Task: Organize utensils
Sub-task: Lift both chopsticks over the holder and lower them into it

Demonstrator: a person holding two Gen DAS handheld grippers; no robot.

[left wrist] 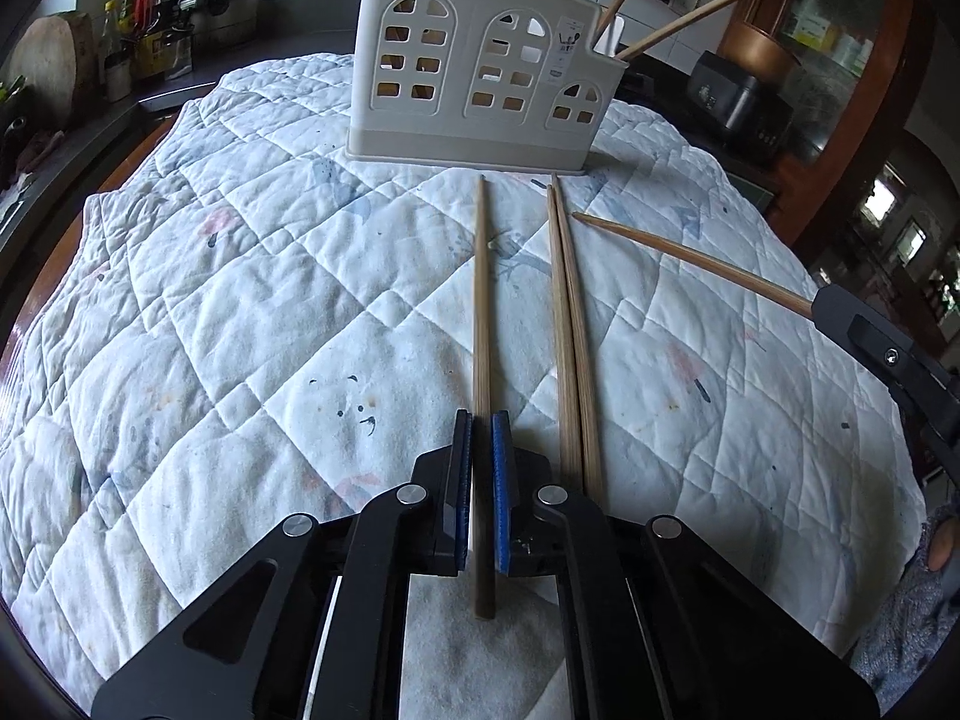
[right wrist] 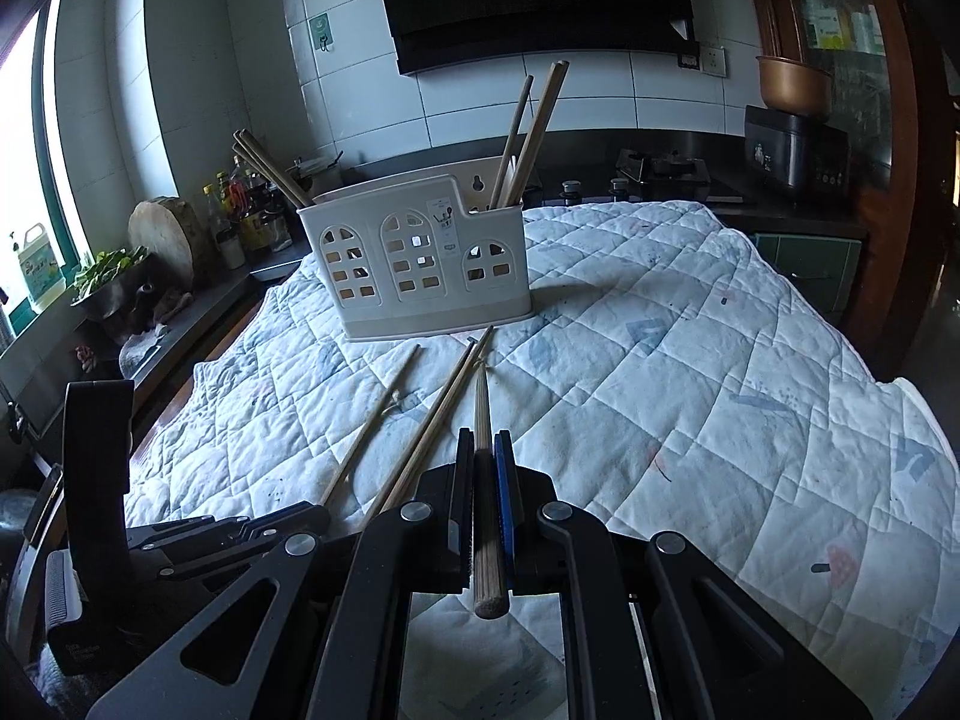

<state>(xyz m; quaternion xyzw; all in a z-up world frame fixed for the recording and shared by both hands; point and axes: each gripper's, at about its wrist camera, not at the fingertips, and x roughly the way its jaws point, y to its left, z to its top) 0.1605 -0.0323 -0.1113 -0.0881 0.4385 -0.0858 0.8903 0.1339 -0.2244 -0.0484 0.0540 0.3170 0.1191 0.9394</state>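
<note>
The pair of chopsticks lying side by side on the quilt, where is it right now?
In the left wrist view the pair of chopsticks lies on the quilt, just right of the left gripper and the chopstick in its jaws, pointing at the utensil holder.

Matt, fine-grained wood on the chopsticks. Smooth, faintly glossy cream plastic on the holder. Soft quilted cotton cloth, stitched in diamonds, faded and speckled with stains, under the holder. Matt black plastic with bright metal rivets and blue textured pads on the gripper.
</note>
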